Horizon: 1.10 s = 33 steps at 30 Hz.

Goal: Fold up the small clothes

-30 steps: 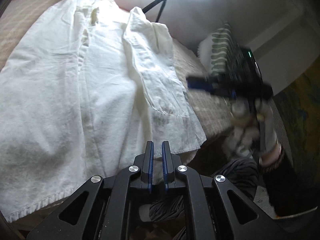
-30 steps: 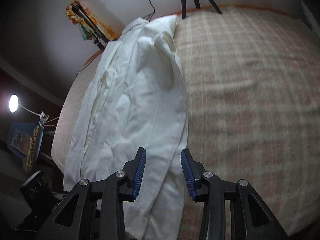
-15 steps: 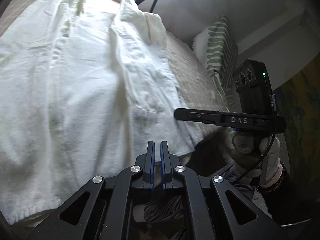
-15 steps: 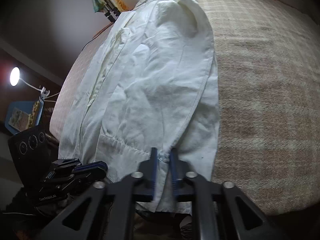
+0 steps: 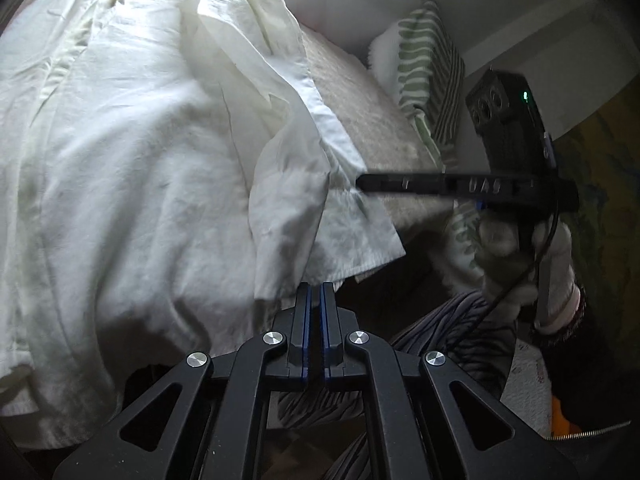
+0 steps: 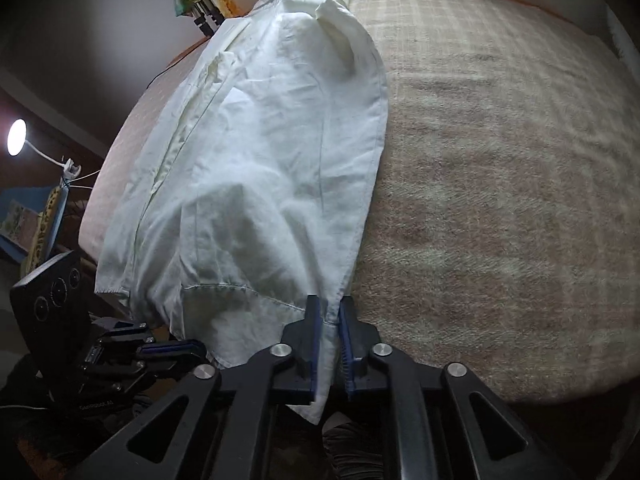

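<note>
Item: white shirt (image 6: 260, 168), laid lengthwise on bed (image 6: 500, 160), hem twd me. My right hand-held gripper (image 6: 330, 320) pinching hem edge; my left hand-held gripper (image 5: 314, 300) pressed together, holding nothing. Step, prob.: side fold. Next: carry edge across w/o bunching.

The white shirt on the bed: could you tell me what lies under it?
Under the white shirt lies the beige checked blanket, bare to its right. Whatever else sits beneath the cloth is covered. The right gripper pinches its hem.
</note>
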Available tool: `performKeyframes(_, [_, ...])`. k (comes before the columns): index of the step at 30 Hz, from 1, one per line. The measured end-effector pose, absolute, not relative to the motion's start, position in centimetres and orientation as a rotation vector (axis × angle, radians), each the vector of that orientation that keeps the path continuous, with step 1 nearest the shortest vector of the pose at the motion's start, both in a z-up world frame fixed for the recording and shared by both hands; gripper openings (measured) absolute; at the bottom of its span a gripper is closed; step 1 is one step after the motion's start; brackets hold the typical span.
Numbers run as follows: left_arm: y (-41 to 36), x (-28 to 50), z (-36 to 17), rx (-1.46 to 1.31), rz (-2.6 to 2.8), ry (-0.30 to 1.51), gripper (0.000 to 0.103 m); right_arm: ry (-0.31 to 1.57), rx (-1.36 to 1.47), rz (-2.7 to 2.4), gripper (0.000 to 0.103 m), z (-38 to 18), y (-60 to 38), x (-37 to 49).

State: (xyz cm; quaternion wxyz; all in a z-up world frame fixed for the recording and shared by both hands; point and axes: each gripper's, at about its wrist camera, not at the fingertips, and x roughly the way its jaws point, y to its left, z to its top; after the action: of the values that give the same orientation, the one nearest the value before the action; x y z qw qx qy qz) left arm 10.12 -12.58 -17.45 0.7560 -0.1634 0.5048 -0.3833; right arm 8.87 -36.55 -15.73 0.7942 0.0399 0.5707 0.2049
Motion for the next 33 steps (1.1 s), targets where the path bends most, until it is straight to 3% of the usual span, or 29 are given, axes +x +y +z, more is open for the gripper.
performKeyframes(2, [-12.0,9.5,-16.6,-0.328,-0.833,1.085,0.003,1.162,0.068,0.448,0.032,-14.2,-36.9,9.0])
performKeyframes(3, [-11.5,9.2,-16.2,-0.310,-0.830,1.075,0.003,1.125,0.060,0.452,0.033,-13.2,-37.1,9.3])
performKeyframes(12, [-10.5,12.2,-9.9,-0.211,-0.771,0.898,0.003,0.867,0.061,0.541,0.031,-6.5,-34.2,17.4])
performKeyframes(17, [-13.8,17.8,-8.7,-0.185,-0.819,0.893,0.003,0.903,0.060,0.601,0.030,-7.9,-30.3,23.2])
performKeyframes(22, [-16.8,21.4,-11.0,-0.060,-0.855,0.992,0.003,0.954,0.106,0.594,0.032,-10.5,-30.0,27.9])
performKeyframes(28, [-14.0,23.0,-14.7,-0.052,-0.702,1.084,0.003,1.006,0.186,0.479,0.030,-13.4,-31.9,32.5])
performKeyframes(33, [-12.9,21.9,-14.1,-0.059,-0.674,1.059,0.003,1.017,0.226,0.425,0.026,-14.4,-33.2,33.6])
